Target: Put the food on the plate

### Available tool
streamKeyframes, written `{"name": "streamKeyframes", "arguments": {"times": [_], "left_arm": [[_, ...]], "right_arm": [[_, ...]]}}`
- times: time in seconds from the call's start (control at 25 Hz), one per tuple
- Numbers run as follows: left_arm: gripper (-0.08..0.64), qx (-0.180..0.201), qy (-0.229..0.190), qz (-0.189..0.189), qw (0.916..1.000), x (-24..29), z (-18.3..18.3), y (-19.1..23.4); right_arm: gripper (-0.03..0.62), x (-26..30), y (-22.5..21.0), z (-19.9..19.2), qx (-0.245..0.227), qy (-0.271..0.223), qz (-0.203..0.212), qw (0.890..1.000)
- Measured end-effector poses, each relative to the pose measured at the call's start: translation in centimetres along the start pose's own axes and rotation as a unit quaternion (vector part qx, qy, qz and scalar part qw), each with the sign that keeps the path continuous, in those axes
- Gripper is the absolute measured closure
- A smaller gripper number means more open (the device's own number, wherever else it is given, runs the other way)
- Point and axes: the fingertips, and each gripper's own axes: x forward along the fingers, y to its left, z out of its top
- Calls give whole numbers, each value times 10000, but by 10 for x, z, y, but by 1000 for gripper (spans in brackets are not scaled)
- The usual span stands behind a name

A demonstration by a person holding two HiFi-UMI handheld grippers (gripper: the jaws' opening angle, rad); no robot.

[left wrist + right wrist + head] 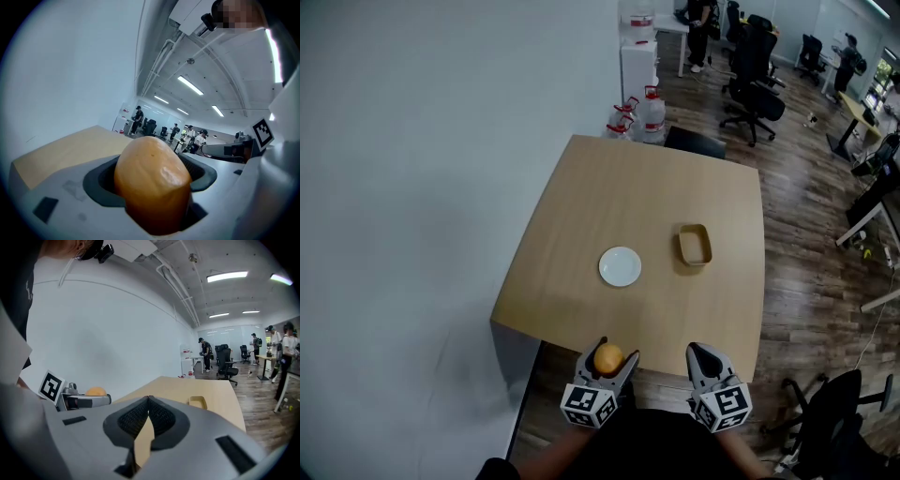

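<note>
The jaws of the left gripper are clamped on a rounded orange-brown piece of food, which fills the gap between them and bulges out past the pads. The jaws of the right gripper are pressed together at the tips, with nothing between them.

Both grippers hang side by side over the near edge of a light wooden table, the left one with the food on the person's left, the right one a little apart from it. In the right gripper view the food shows as a small orange dome on top of the left gripper.

A round white plate lies on the table near its middle, well apart from the food and beyond it. A small yellow-brown tray sits to the right of the plate, apart from it. Beyond the far edge of the table stand water bottles with red caps, and office chairs stand on the wooden floor farther back.
</note>
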Motion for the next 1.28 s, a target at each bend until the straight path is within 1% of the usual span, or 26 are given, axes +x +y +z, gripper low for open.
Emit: {"name": "streamKeyframes", "arguments": {"times": [0.24,0.44,0.72,0.88,1.0,1.08,1.2,1.28], "left_arm": [[215,302,253,-179,9991,45,4,27],[215,342,368,-206,9985,77,6,49],[215,480,729,-332,9956,124,-11,77],[215,551,860,-336,9942,149,-18,97],[215,628,1005,-346,9924,176,-30,119],[215,625,1110,-341,9913,192,-37,132],[215,685,1286,-259,9890,209,-43,153],[215,729,1443,-152,9867,221,-50,168]], "right_arm": [[534,27,-9,18,175,-37,-104,9998],[532,47,-16,32,208,-65,-183,9996],[532,63,-17,30,289,26,-309,9991],[533,75,-24,28,346,100,-446,9984],[532,88,-32,26,657,119,-523,9964],[532,90,-35,33,815,41,-575,9950],[532,94,-33,46,728,-45,-640,9953],[532,96,-31,48,704,-17,-634,9955]]}}
